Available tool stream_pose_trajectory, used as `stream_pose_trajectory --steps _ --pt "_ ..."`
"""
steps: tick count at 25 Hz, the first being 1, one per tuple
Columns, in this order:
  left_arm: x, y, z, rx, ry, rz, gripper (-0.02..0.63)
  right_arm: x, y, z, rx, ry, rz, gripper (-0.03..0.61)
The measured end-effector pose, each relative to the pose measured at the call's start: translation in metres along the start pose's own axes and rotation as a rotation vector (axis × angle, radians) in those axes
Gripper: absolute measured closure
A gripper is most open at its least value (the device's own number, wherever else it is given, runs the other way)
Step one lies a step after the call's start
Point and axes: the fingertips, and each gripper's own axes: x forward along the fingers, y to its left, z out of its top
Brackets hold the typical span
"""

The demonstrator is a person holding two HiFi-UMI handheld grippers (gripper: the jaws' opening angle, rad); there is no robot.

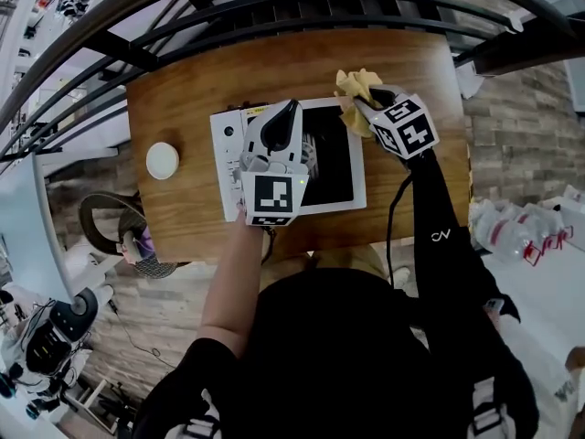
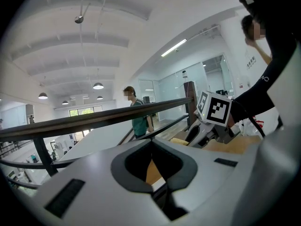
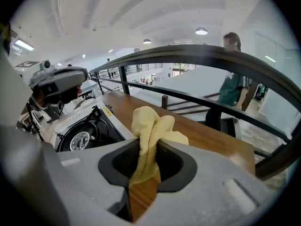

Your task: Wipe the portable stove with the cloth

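Observation:
The portable stove [image 1: 338, 163], white with a black top, lies in the middle of the wooden table [image 1: 183, 99]. My left gripper [image 1: 288, 108] hovers over the stove's left half, jaws together with nothing between them; through it [image 2: 151, 142] only a sliver of wood shows. My right gripper [image 1: 364, 106] sits at the stove's far right corner, shut on a yellow cloth [image 1: 355, 88]. In the right gripper view the cloth [image 3: 153, 124] bunches up out of the gripper [image 3: 149, 142], and the stove's burner [image 3: 80, 138] lies to its left.
A white round disc [image 1: 163, 160] rests on the table left of the stove. A black metal railing [image 1: 274, 7] runs along the table's far edge. Plastic bottles [image 1: 512, 231] lie to the right below. A person in green [image 2: 138, 114] stands beyond the railing.

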Motion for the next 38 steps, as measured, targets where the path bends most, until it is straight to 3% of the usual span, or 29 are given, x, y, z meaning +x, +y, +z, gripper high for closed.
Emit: stream_pose_trajectory --steps 12,38 --pt "-0.028 -0.003 -0.009 0.003 -0.001 -0.017 0.604 -0.003 0.030 -0.029 0.040 0.016 0.012 0.488" --pt "-0.107 -0.048 -0.003 0.007 -0.135 -0.176 0.604 -0.081 0.133 -0.135 0.229 0.047 -0.166 0.488"
